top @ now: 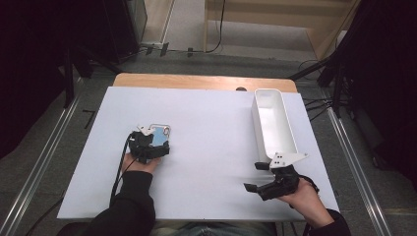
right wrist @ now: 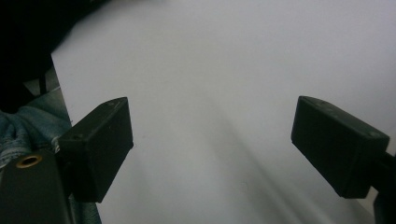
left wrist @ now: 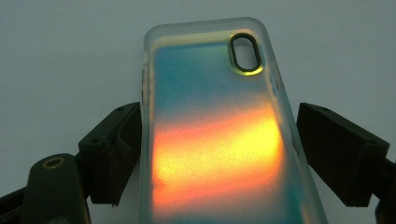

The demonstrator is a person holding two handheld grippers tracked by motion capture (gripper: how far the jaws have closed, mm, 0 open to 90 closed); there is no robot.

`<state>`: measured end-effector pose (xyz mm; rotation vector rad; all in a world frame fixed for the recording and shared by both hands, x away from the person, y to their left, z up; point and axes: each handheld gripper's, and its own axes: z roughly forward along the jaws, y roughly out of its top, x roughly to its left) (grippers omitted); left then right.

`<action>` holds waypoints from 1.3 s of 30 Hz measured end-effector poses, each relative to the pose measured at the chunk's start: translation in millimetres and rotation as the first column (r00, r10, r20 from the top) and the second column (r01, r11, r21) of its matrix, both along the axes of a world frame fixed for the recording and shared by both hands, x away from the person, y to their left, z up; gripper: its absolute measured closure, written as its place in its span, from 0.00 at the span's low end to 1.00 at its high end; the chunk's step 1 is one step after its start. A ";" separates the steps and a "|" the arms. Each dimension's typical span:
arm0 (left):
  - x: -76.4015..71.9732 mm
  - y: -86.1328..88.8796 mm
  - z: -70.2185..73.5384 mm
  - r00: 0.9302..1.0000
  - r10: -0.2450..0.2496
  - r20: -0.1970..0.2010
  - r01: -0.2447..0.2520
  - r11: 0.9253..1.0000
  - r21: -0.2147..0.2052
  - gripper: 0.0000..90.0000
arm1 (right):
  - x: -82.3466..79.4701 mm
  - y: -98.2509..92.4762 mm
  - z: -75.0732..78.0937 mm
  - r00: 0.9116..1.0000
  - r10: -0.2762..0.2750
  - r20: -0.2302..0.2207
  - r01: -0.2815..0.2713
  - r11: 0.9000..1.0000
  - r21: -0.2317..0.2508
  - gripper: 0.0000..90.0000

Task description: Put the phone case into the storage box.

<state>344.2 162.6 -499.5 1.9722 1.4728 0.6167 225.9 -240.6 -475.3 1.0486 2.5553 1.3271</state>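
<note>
A translucent phone case (top: 161,132) with an iridescent blue and orange back lies flat on the white sheet, left of centre. In the left gripper view the phone case (left wrist: 215,140) runs lengthwise between the jaws, its oval camera hole at the far end. My left gripper (top: 156,141) (left wrist: 219,116) straddles it; the left pad (left wrist: 122,140) sits against the case's edge, and a thin gap shows at the right pad (left wrist: 327,140). My right gripper (top: 253,176) (right wrist: 210,116) is open and empty over bare sheet near the front right.
A long white bin (top: 255,118) lies lengthwise at the right side of the table, just beyond the right gripper. The white sheet (top: 211,118) covers the wooden table. Blue jeans (right wrist: 28,126) show past the sheet's near edge.
</note>
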 end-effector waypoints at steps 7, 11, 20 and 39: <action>-2.6 -2.8 13.2 0.999 -0.040 0.021 0.041 0.998 -0.052 0.18 | 0.3 0.2 -0.2 1.000 0.001 0.003 -0.001 1.000 -0.001 0.13; -3.7 -4.1 17.4 0.998 -0.059 0.034 0.061 0.997 -0.055 0.18 | 0.5 -0.3 0.1 1.000 -0.002 0.005 0.002 1.000 0.000 0.13; -5.3 -8.2 26.7 0.995 -0.097 0.034 0.100 0.986 -0.135 0.18 | 0.5 -0.4 0.4 1.000 -0.004 0.002 0.004 1.000 0.005 0.13; -16.5 -25.5 48.2 0.969 -0.243 0.045 0.246 0.934 -0.259 0.18 | 1.2 1.0 5.0 0.999 -0.032 -0.004 0.032 0.999 0.036 0.13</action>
